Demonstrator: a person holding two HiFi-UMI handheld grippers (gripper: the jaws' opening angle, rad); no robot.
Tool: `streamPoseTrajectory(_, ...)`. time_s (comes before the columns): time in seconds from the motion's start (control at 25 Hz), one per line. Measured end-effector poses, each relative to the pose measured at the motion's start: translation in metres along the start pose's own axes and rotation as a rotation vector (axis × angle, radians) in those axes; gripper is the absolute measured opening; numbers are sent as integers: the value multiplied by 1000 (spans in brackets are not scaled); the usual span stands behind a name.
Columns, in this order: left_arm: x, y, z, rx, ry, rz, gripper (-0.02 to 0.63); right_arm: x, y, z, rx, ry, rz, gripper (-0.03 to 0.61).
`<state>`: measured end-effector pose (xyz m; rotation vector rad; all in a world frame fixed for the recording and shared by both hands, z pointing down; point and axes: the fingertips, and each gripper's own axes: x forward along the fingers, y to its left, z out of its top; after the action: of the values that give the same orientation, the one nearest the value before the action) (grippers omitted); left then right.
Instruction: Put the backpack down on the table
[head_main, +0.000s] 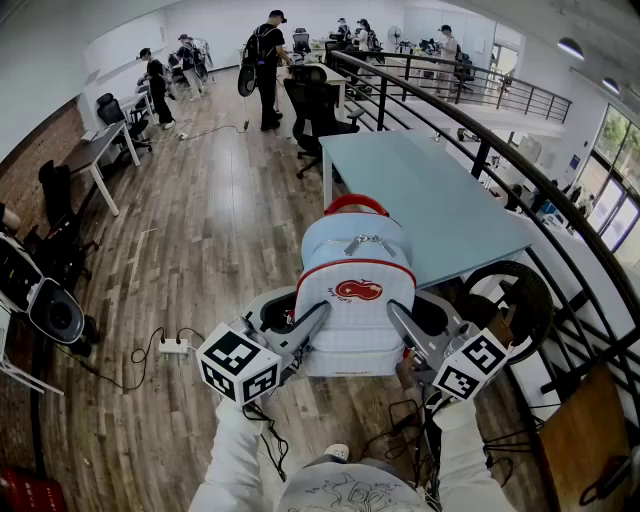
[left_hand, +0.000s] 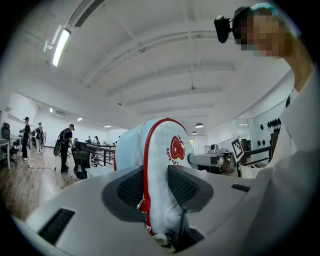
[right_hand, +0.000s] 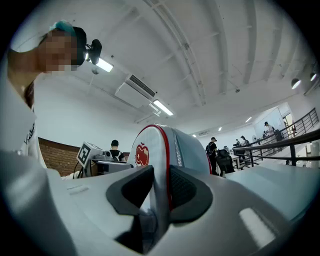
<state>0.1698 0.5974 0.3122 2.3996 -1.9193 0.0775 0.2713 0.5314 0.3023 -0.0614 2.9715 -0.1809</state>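
Not yet down: pale-blue, red-trimmed fabric backpack (head_main: 357, 262) clamped between jaws of left gripper (head_main: 318, 315) and right gripper (head_main: 397, 315), just before light-blue rectangular table (head_main: 430, 190).

Your backpack (head_main: 355, 340) is matt pale-blue cloth with a fine weave, trimmed in red piping; its apple patch (head_main: 357, 291) looks smoother and slightly glossy; the zip (head_main: 368, 243) glints like metal. The left tool (head_main: 318, 315) and right tool (head_main: 397, 315) you hold have smooth, matt, pale-grey plastic shells; their pads (left_hand: 131, 189) are dark, with a rough gridded texture, like rubber. The counter (head_main: 430, 190) is smooth and pale blue with a soft sheen; the floor (head_main: 200, 240) is wooden boards, lightly polished; the railing (head_main: 520, 175) is dark metal.
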Motion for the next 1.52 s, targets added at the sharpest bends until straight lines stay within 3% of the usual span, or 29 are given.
streamPoseTrajectory(0.92, 13, 40, -16, -17, 26, 12, 140, 35, -23, -23, 47, 17, -4, 112)
streamPoseTrajectory(1.24, 57, 80, -18, -33, 44, 23, 140, 67, -76, -28, 67, 33, 3, 112)
streamPoseTrajectory(1.52, 108, 142, -5, -33, 38, 62, 140, 123, -143, -22, 70, 33, 36, 117)
